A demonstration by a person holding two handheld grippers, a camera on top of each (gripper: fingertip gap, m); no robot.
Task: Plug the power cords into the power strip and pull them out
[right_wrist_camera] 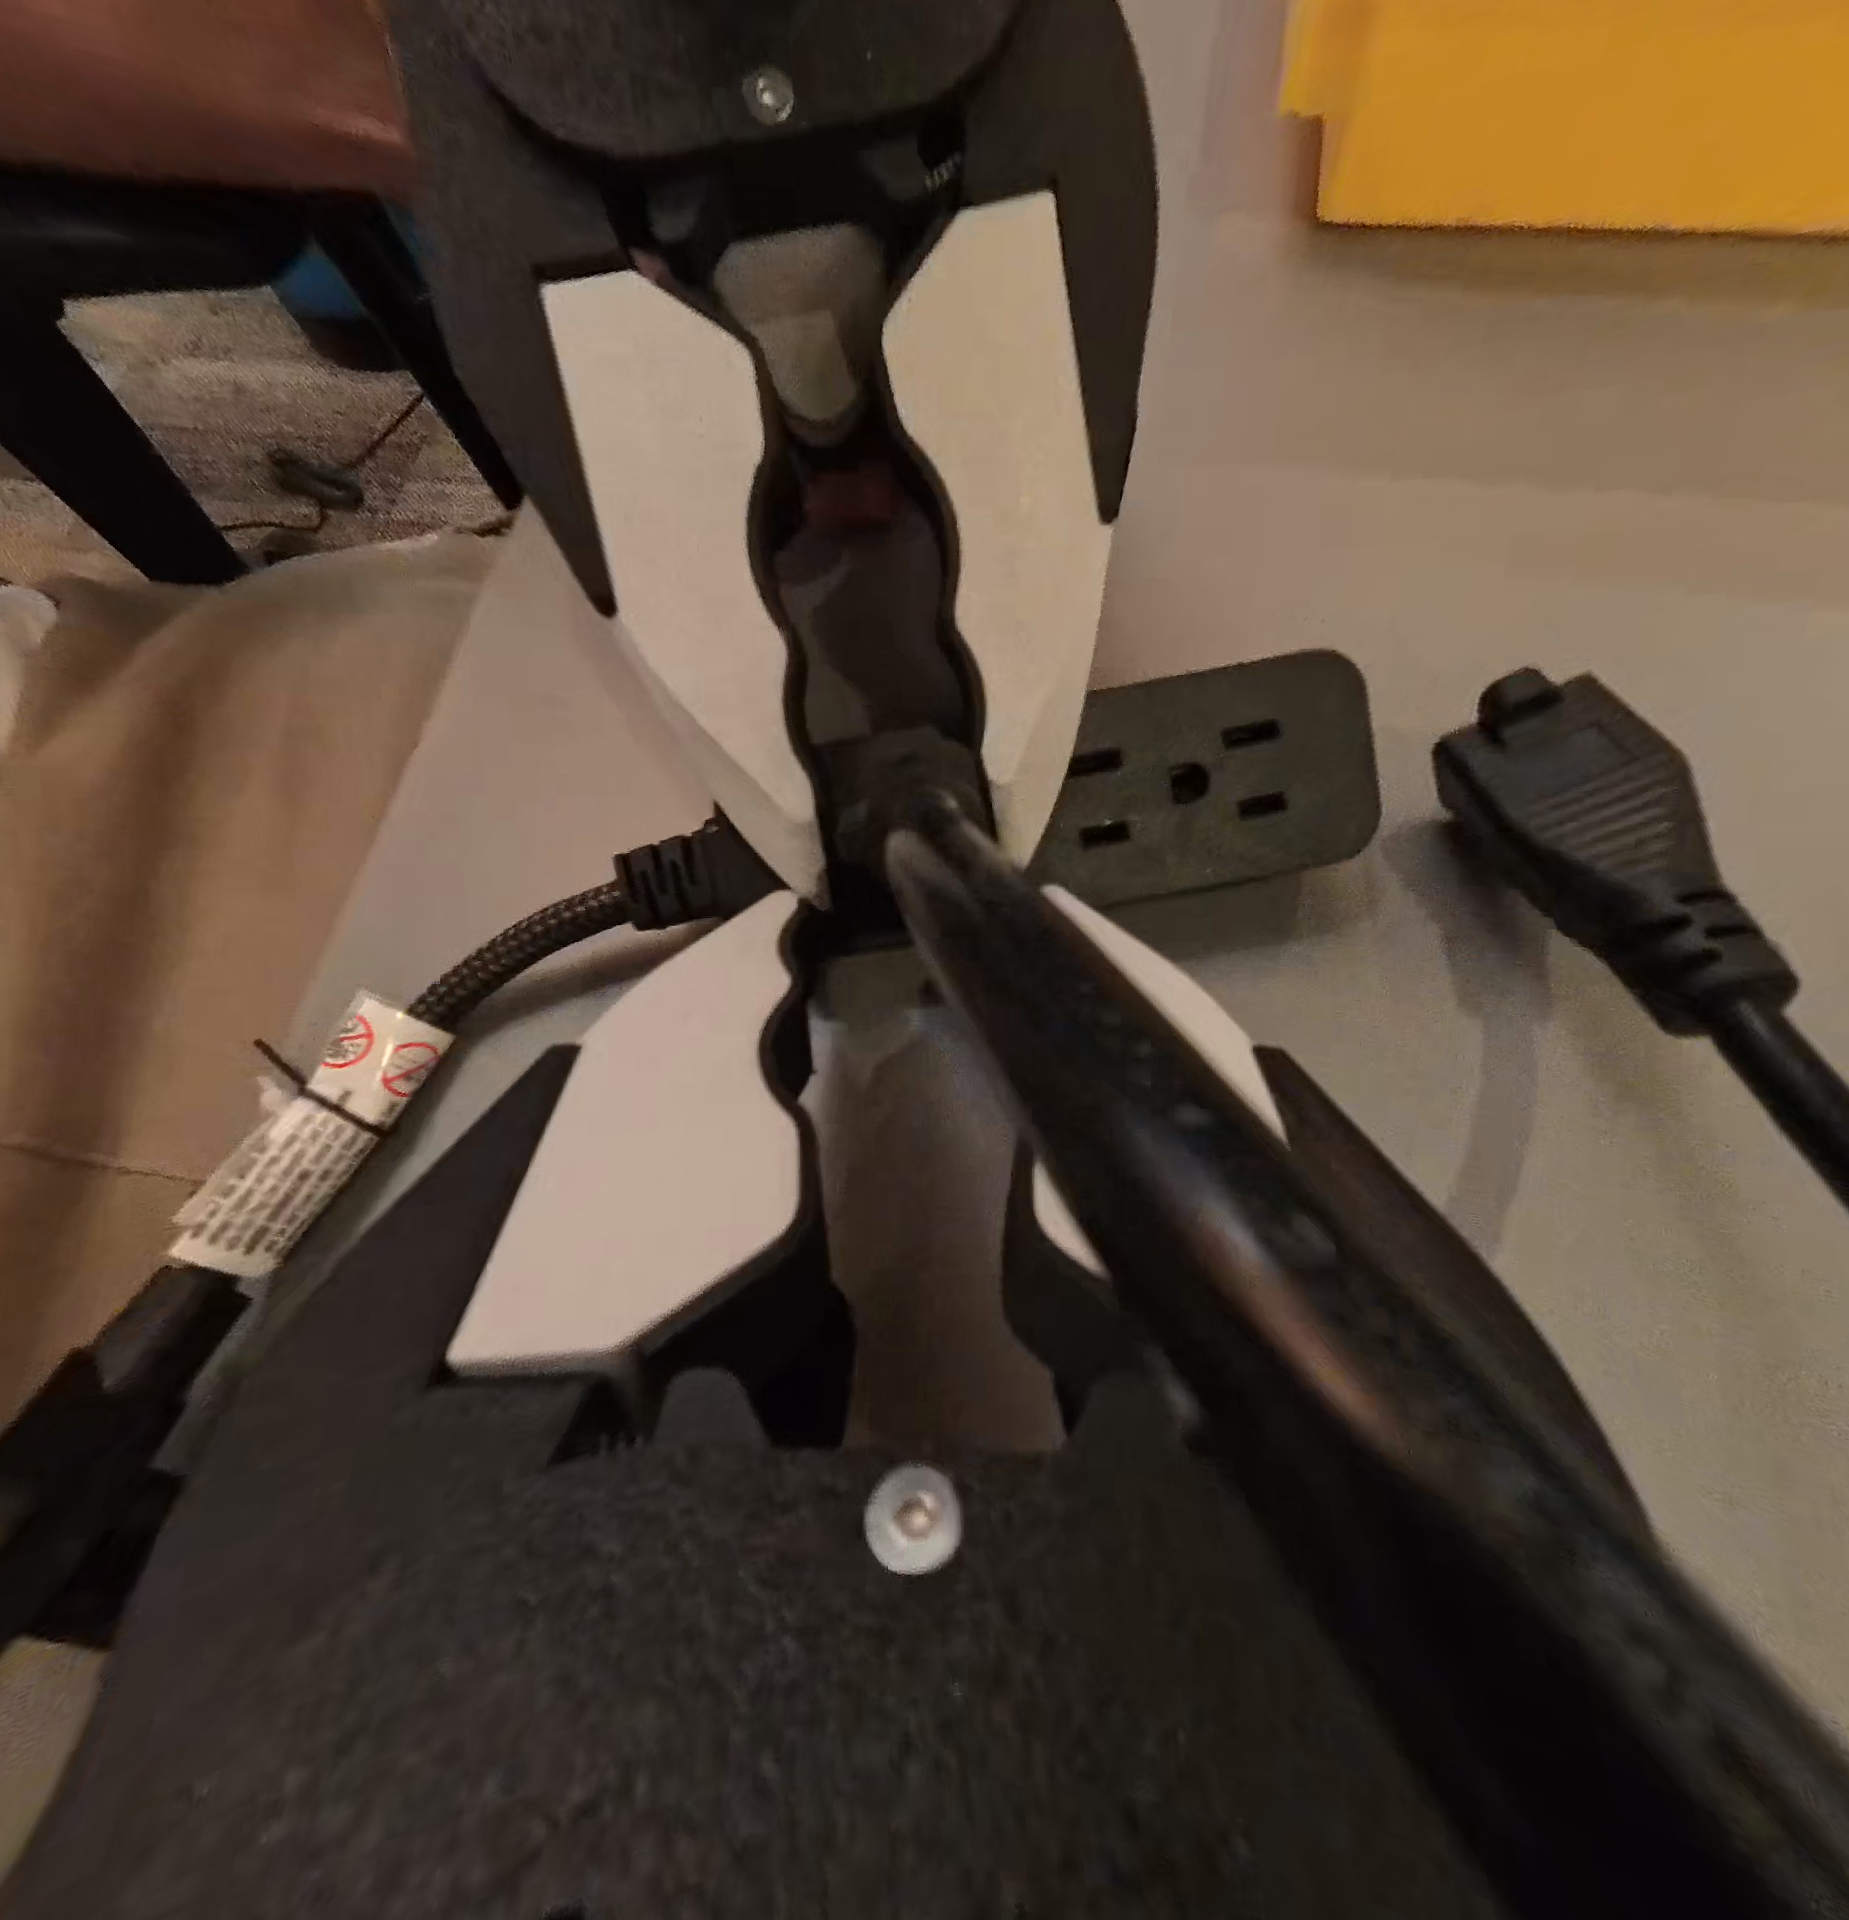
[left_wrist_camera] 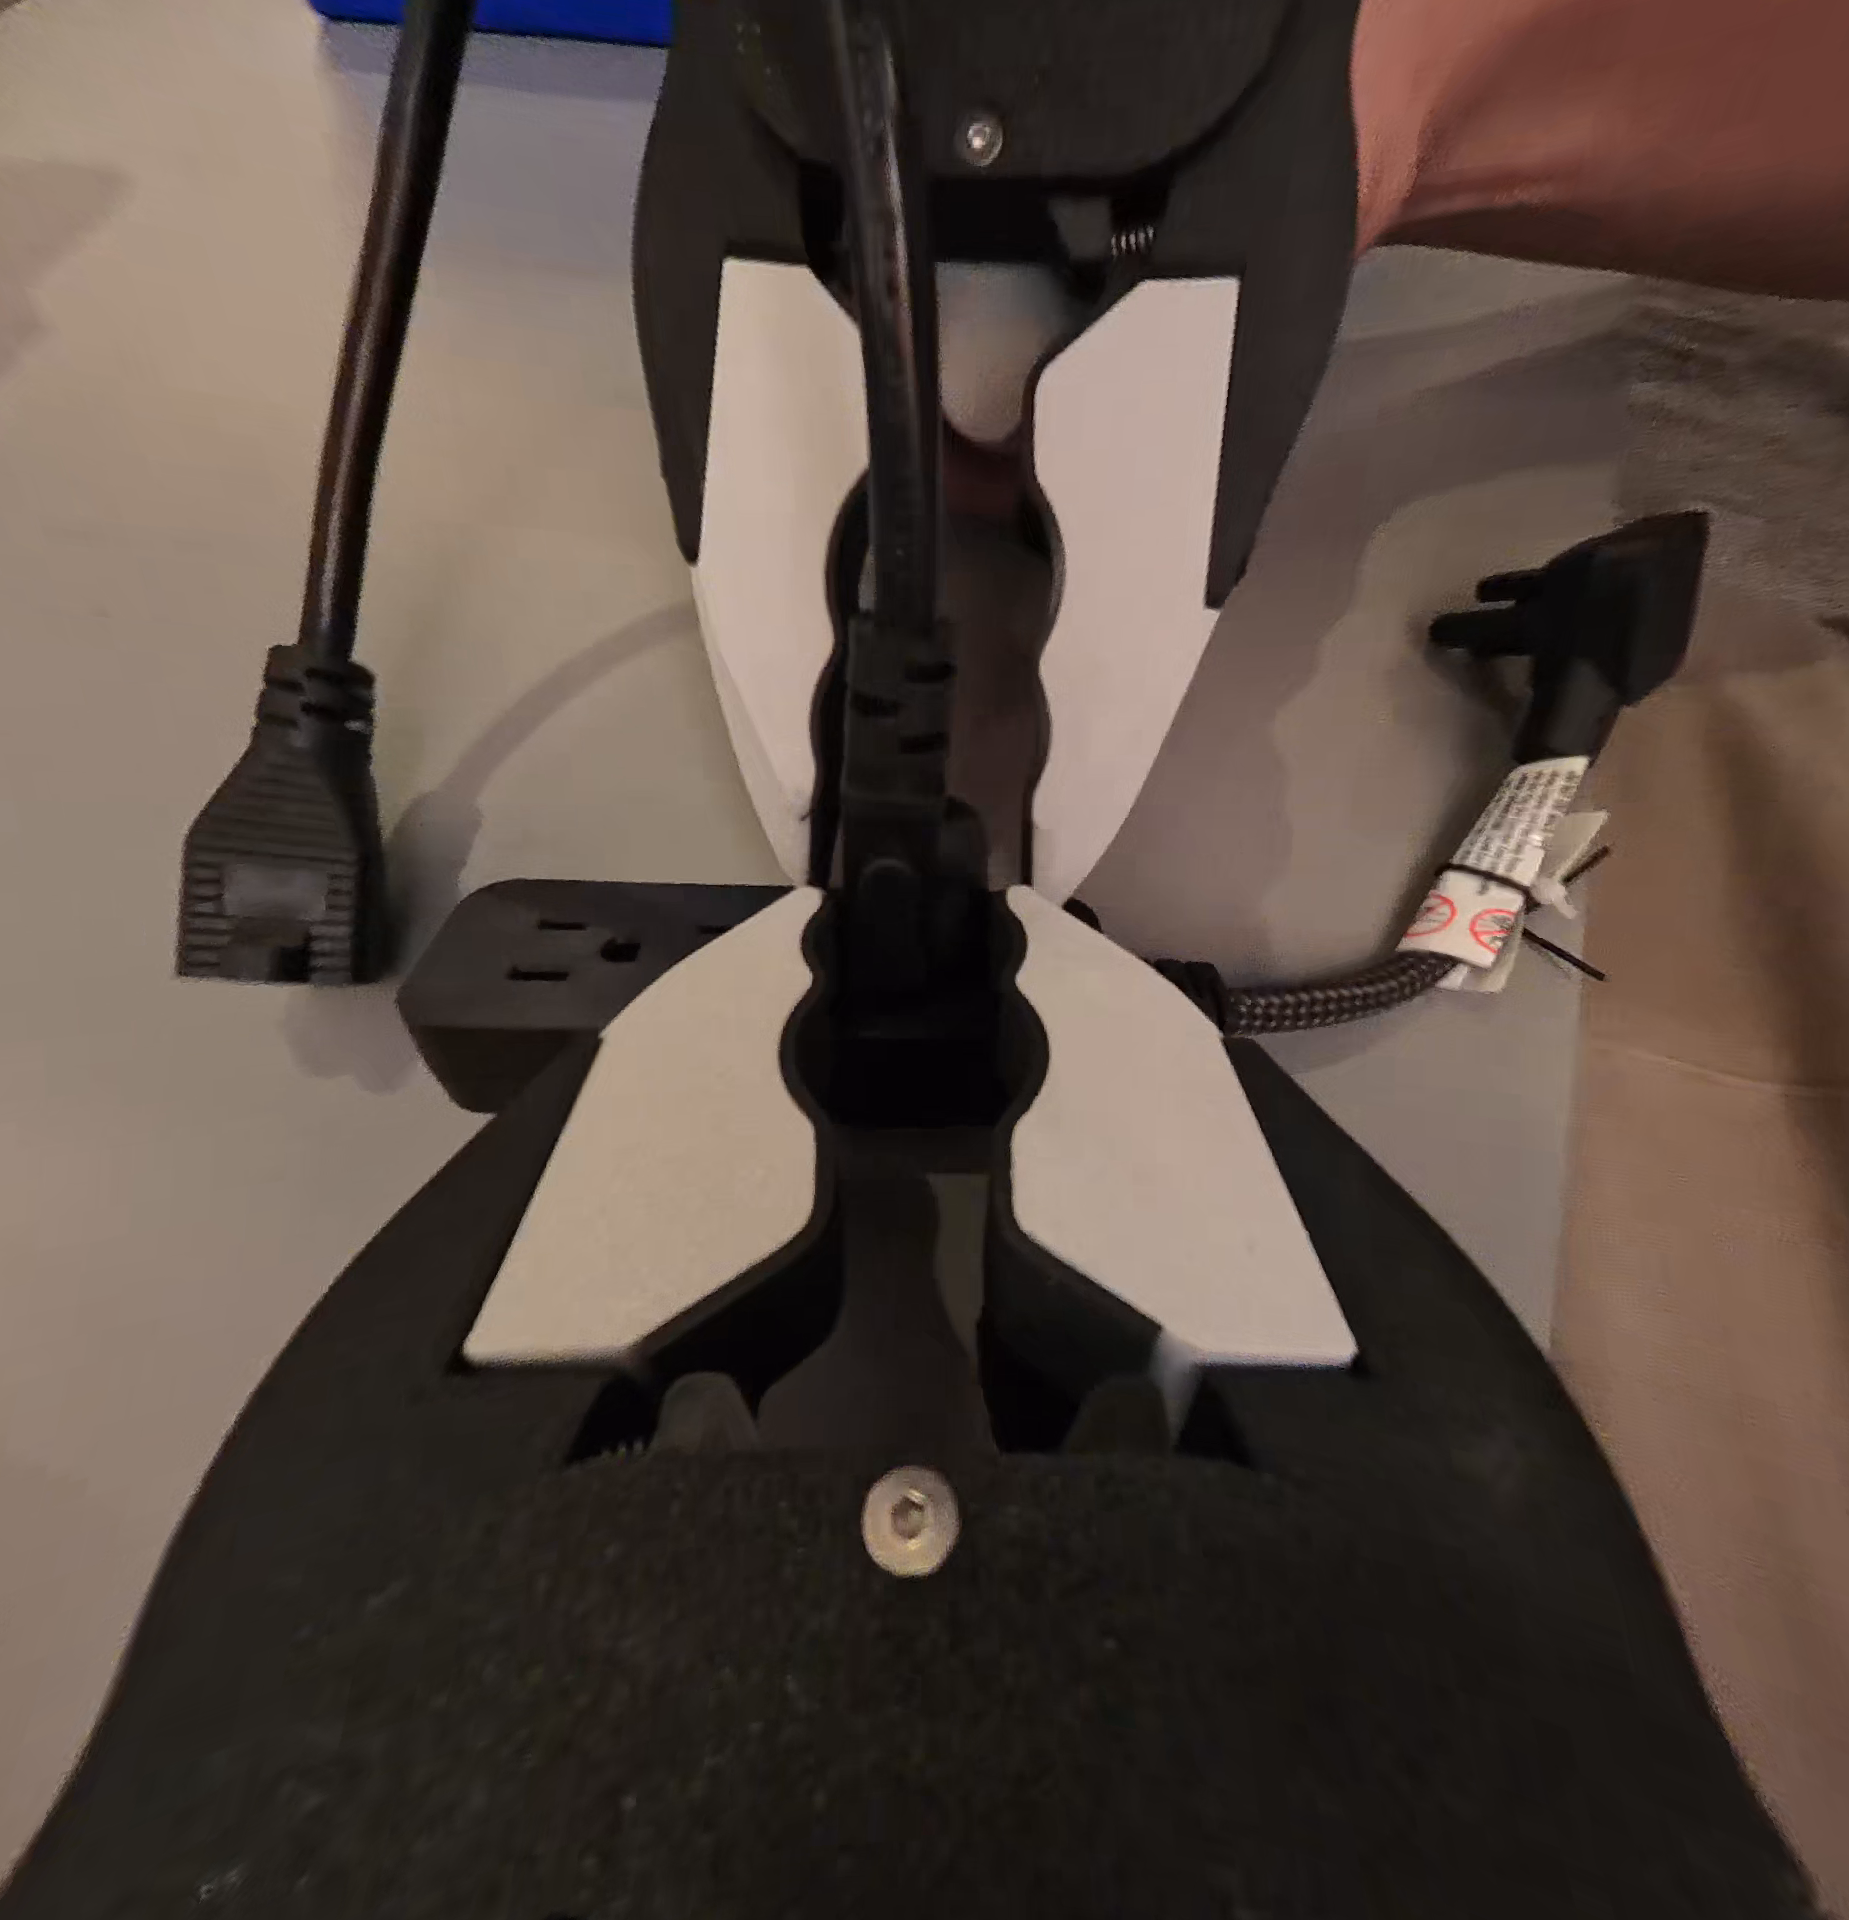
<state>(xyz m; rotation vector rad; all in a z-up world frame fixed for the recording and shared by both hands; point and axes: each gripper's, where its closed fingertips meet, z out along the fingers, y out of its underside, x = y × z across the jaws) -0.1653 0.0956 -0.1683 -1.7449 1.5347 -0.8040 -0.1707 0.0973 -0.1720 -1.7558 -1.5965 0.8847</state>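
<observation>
Grey desk (left_wrist_camera: 120,520): both tools, left tool (left_wrist_camera: 915,935) and right tool (right_wrist_camera: 878,883), clench one plug (left_wrist_camera: 899,727) over the power strip (right_wrist_camera: 1211,769); we'd press straight down, strip braced.

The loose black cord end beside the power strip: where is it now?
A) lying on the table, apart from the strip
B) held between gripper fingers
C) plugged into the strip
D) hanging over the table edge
A: the loose black cord end lies flat on the table, apart from the power strip, whose visible outlets there are empty.
</observation>
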